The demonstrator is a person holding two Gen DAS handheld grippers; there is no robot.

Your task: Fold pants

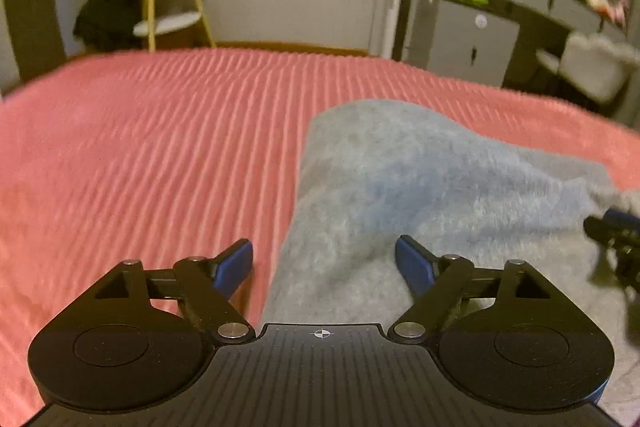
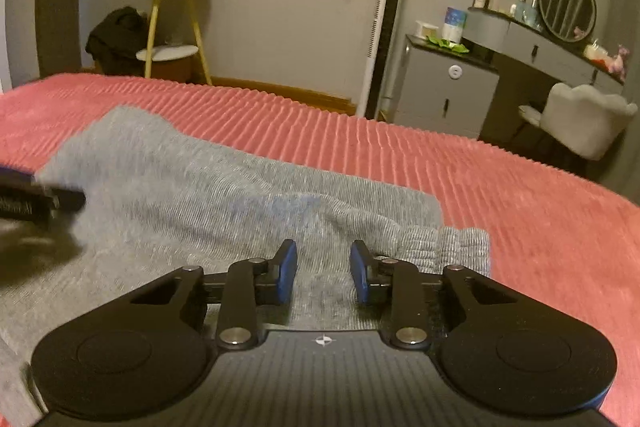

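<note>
Grey knit pants (image 1: 420, 195) lie folded over on a red ribbed bedspread (image 1: 160, 147). My left gripper (image 1: 324, 259) is wide open and empty, straddling the pants' left edge. My right gripper (image 2: 324, 267) is open with a narrower gap, empty, just above the pants (image 2: 192, 203) near their ribbed end (image 2: 452, 247). The right gripper also shows at the right edge of the left wrist view (image 1: 616, 235). The left gripper shows blurred at the left edge of the right wrist view (image 2: 36, 203).
Beyond the bed's far edge (image 2: 280, 95) stand a yellow-legged side table (image 2: 172, 27), a dark bag (image 2: 116, 35), a grey cabinet (image 2: 444, 87), a vanity with round mirror (image 2: 566, 3) and a white chair (image 2: 584, 119).
</note>
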